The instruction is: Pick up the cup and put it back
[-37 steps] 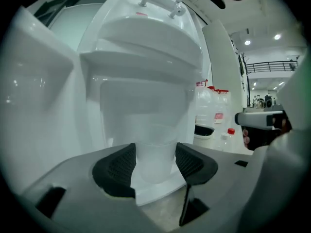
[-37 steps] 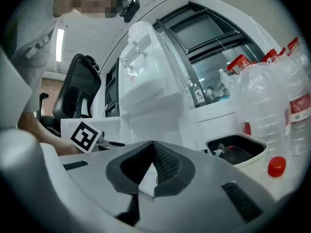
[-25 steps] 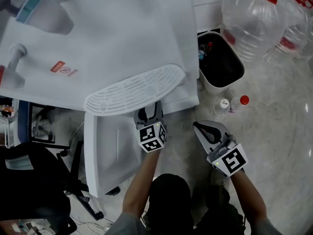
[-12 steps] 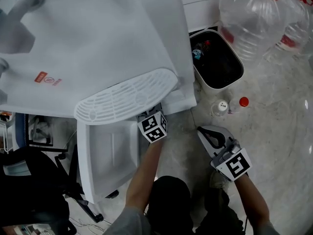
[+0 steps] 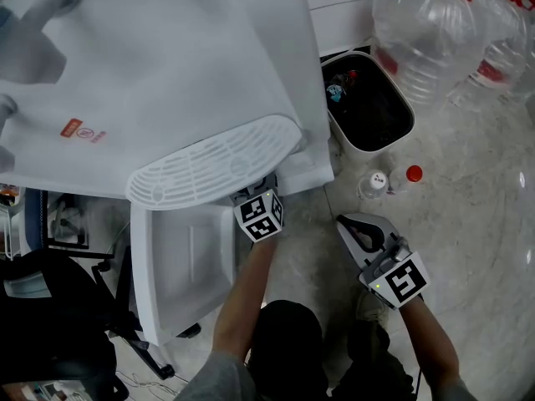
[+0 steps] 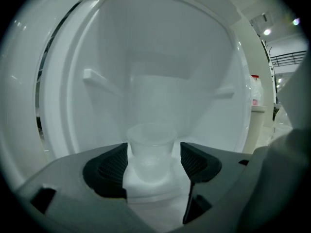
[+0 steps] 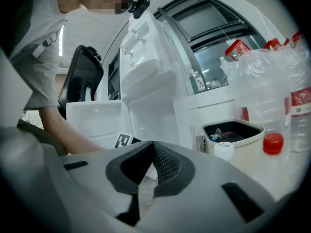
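A clear plastic cup (image 6: pixel 150 149) stands upright on a white stand inside the water dispenser's lower cabinet (image 6: pixel 160 67). My left gripper (image 6: pixel 153 161) reaches into that cabinet with the cup between its black pads (image 6: pixel 109 166). Its jaws have just been opening, and a thin gap shows on each side of the cup. In the head view only its marker cube (image 5: pixel 260 215) shows, under the drip tray (image 5: pixel 213 161). My right gripper (image 5: pixel 355 226) hangs over the floor to the right, shut with nothing in it (image 7: pixel 148 166).
The cabinet door (image 5: pixel 180 266) stands open to the left. A white waste bin (image 5: pixel 355 150) sits right of the dispenser, with large water bottles (image 5: pixel 426 32) behind it. Two small bottles (image 5: pixel 374 182) stand on the floor near my right gripper. An office chair (image 5: pixel 50 307) is at the left.
My left gripper has pushed further in under the drip tray, so its jaws no longer show in the head view. The right gripper has stayed where it was.
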A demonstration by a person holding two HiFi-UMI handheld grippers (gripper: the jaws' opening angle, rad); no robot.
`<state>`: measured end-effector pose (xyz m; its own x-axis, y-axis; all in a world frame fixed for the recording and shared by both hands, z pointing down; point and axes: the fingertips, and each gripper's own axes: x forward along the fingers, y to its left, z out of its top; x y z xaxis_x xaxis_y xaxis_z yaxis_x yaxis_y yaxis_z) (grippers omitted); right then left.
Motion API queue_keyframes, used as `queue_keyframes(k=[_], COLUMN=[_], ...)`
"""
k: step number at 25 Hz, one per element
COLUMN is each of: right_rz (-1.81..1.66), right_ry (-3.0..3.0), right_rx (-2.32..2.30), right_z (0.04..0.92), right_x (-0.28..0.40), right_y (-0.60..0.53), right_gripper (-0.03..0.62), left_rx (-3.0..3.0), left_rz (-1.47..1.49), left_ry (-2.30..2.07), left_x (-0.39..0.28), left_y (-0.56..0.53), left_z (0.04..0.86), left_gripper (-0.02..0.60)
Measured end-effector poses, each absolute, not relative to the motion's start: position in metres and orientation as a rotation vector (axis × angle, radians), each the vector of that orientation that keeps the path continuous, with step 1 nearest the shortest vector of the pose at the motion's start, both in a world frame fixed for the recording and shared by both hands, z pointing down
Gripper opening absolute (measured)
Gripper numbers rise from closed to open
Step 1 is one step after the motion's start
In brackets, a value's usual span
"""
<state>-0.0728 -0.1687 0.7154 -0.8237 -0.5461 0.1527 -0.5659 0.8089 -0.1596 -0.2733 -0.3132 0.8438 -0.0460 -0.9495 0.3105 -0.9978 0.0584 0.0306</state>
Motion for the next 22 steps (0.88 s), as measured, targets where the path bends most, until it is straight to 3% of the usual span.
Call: queue_keyframes(k=[22], right_rz=[0.377], right_ry=[-2.925], right_rx=[1.081], right_z=[0.696], right_x=[-0.069], right_y=[-0.163], right_gripper=[0.011], left_rx=[2.149], left_rz=[0.252], left_ry=[-1.827], left_x=[-0.239], left_y=[-0.235], left_z=[0.777], left_gripper=[0.325])
